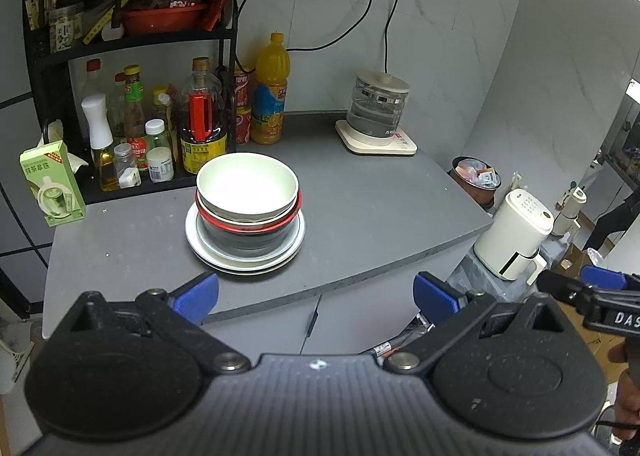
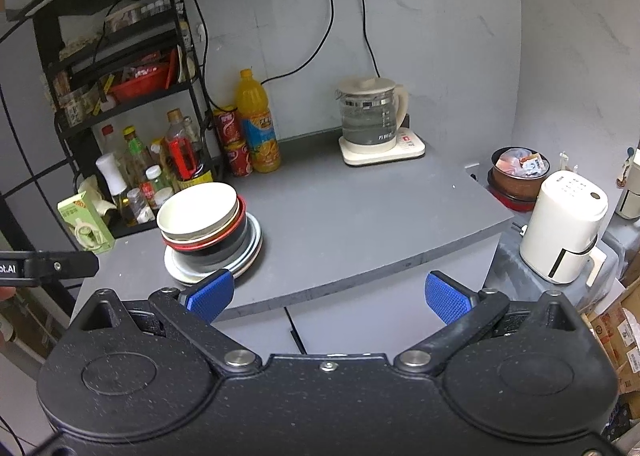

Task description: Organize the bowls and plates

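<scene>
A stack of dishes stands on the grey counter (image 1: 360,216). A white bowl (image 1: 247,184) sits on top, nested in a red-rimmed black bowl (image 1: 248,234), which rests on white plates (image 1: 244,258). The stack also shows in the right wrist view: white bowl (image 2: 198,212), black bowl (image 2: 220,250), plates (image 2: 188,274). My left gripper (image 1: 316,298) is open and empty, held before the counter's front edge, short of the stack. My right gripper (image 2: 330,296) is open and empty, to the right of the stack and off the counter edge.
A black rack (image 1: 132,36) with several bottles stands at the back left. An orange juice bottle (image 1: 271,90), a glass kettle (image 1: 376,108), a green carton (image 1: 52,182) and red cans (image 2: 234,140) are on the counter. A white appliance (image 2: 564,226) stands right of it.
</scene>
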Available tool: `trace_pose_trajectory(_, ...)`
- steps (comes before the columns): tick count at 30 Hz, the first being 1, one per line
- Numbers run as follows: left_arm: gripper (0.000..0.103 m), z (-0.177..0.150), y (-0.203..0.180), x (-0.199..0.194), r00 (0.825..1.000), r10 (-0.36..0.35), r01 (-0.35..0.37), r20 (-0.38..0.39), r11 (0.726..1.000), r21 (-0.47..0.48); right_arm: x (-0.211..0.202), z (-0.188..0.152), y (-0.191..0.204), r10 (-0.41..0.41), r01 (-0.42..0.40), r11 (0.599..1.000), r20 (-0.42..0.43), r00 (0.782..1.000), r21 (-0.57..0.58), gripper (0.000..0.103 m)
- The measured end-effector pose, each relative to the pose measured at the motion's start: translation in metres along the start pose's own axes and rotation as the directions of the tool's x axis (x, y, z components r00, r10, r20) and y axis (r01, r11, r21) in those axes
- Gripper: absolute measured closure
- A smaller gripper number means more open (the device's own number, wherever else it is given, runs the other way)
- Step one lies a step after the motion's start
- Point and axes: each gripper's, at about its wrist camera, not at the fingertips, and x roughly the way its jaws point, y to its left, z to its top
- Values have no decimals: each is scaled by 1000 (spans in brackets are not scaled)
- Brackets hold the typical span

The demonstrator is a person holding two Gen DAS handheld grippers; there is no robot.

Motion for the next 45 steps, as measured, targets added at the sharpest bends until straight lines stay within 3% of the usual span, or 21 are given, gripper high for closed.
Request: trace_pose_trajectory(45, 0, 9, -7, 23, 1000, -12, 12, -24, 1000, 4, 12, 14, -10, -6, 6, 1000, -1, 1000, -3, 0)
